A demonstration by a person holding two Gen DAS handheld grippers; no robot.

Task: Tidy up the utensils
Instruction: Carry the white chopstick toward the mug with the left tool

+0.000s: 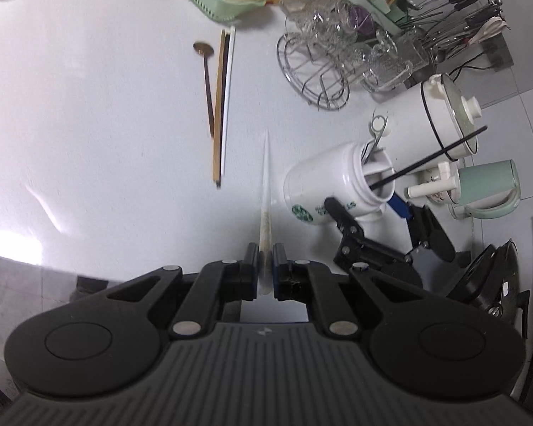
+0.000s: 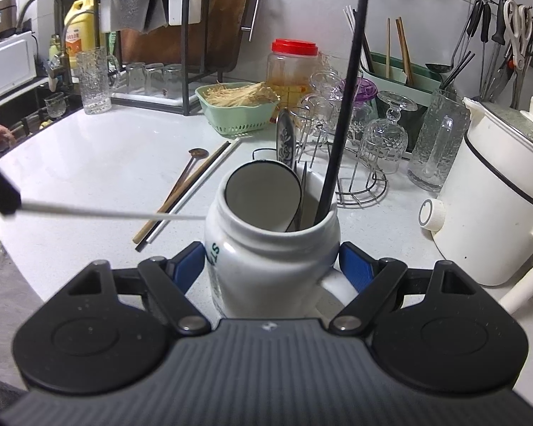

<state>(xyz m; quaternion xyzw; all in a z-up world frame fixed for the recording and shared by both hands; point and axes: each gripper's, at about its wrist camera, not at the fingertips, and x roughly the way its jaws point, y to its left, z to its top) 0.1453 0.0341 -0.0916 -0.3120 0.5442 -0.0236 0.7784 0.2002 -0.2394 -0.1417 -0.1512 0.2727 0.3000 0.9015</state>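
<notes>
Left wrist: white chopstick [image 1: 265,191] clamped in left tool [image 1: 265,266].

White chopstick [image 1: 265,191] pinched aloft, white jar [image 2: 272,248] upright holding black chopstick [image 2: 341,113]

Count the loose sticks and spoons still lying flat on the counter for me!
4: a spoon, then tan, black and white chopsticks side by side.

Left gripper [image 1: 265,266] fingers pinched nearly together, right gripper [image 2: 272,261] fingers spread wide, clamping.
</notes>
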